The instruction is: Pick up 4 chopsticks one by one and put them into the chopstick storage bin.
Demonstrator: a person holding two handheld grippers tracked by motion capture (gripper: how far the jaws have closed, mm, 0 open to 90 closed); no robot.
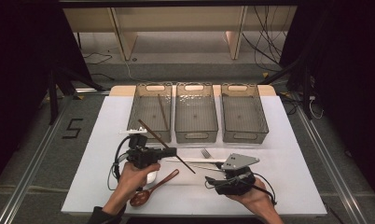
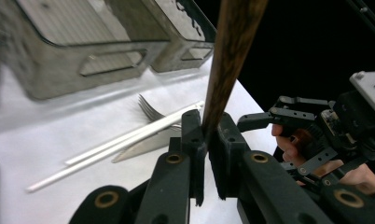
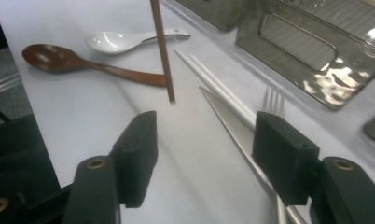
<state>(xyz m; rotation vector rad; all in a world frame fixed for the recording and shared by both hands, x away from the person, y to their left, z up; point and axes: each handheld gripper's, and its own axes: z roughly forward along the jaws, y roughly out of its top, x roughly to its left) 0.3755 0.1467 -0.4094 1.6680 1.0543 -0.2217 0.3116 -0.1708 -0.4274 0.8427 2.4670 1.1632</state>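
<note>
Holding a brown chopstick (image 2: pixel 232 51) pinched between its jaws, the left gripper (image 1: pixel 169 151) lifts it above the table (image 1: pixel 288 186). The right gripper (image 3: pixel 204 149) stands spread and empty. I judge the next move is carrying it to the left bin (image 1: pixel 150 87), over the near rim; the room there is open.

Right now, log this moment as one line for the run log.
left claw: shut on dark chopstick, lifted | right claw: open, over knife | left bin: one chopstick inside
</note>
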